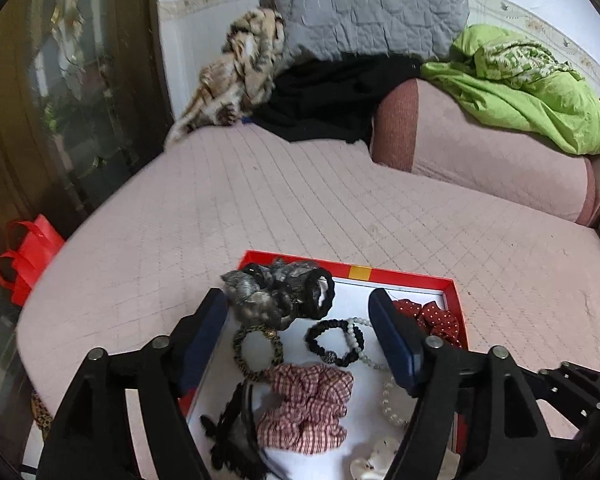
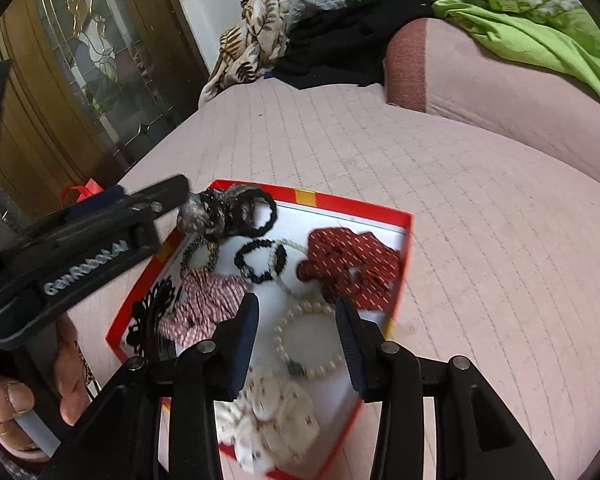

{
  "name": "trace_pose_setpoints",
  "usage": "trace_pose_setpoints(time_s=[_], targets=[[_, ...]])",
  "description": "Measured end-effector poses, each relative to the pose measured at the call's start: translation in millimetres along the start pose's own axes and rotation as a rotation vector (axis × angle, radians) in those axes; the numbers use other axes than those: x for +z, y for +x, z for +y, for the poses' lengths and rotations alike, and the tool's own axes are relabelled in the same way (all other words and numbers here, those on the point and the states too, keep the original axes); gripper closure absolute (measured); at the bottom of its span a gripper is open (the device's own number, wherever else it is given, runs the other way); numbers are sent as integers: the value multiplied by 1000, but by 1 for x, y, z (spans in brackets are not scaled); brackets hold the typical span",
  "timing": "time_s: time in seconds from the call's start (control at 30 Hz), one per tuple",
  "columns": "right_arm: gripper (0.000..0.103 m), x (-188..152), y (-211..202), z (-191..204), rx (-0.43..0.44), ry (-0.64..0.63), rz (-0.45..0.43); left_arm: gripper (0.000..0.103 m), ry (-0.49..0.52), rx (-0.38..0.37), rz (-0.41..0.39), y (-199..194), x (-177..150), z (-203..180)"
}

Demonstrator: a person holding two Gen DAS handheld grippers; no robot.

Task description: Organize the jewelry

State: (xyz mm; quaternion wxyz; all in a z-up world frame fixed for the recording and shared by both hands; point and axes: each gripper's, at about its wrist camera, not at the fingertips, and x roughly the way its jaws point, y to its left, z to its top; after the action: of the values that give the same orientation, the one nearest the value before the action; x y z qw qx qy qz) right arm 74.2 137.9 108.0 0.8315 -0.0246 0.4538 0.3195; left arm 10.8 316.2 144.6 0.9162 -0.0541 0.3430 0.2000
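Note:
A red-rimmed tray [image 1: 454, 300] [image 2: 408, 240] lies on the pink bed and holds hair ties and bracelets. My left gripper [image 1: 300, 308] is open above it, its jaws on either side of a black beaded tie [image 1: 334, 342] and a grey-black scrunchie [image 1: 276, 294]. A checked scrunchie [image 1: 306, 404] and a red dotted scrunchie [image 1: 440, 320] lie there too. My right gripper [image 2: 296, 312] is open over a pearl bracelet [image 2: 308, 340], beside a cream scrunchie [image 2: 268, 412]. The left gripper [image 2: 188, 192] shows at the tray's left side.
The pink quilted mattress [image 1: 260, 208] stretches beyond the tray. A pink bolster [image 1: 480, 148], green cloth [image 1: 532, 84], a grey cushion [image 1: 368, 4] and black fabric [image 1: 332, 96] lie at the back. A red bag [image 1: 28, 260] sits left, off the bed. A wooden door [image 2: 60, 92] stands left.

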Motion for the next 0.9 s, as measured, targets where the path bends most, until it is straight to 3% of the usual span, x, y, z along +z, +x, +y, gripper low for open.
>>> trace_pose_setpoints(time_s=[0.17,0.43,0.63,0.7,0.9], targets=[[52,-22,-27,-10,-49,25,-7,14,-10,73,-90,-40,-12,-6],[42,-59,-72,-29,-130,66,-27,9,-38,56,-162,-101,-37,-14],[40,-85,-101,-34,-175,72,-37,9,-59,48,-194,-137,-59,-22],[39,-92,-109,-35,-188,76,-42,2,-73,45,-201,-148,-66,-24],[33,-110,-134,-34,-235,81,-71,1,-80,60,-165,-160,-83,-34]])
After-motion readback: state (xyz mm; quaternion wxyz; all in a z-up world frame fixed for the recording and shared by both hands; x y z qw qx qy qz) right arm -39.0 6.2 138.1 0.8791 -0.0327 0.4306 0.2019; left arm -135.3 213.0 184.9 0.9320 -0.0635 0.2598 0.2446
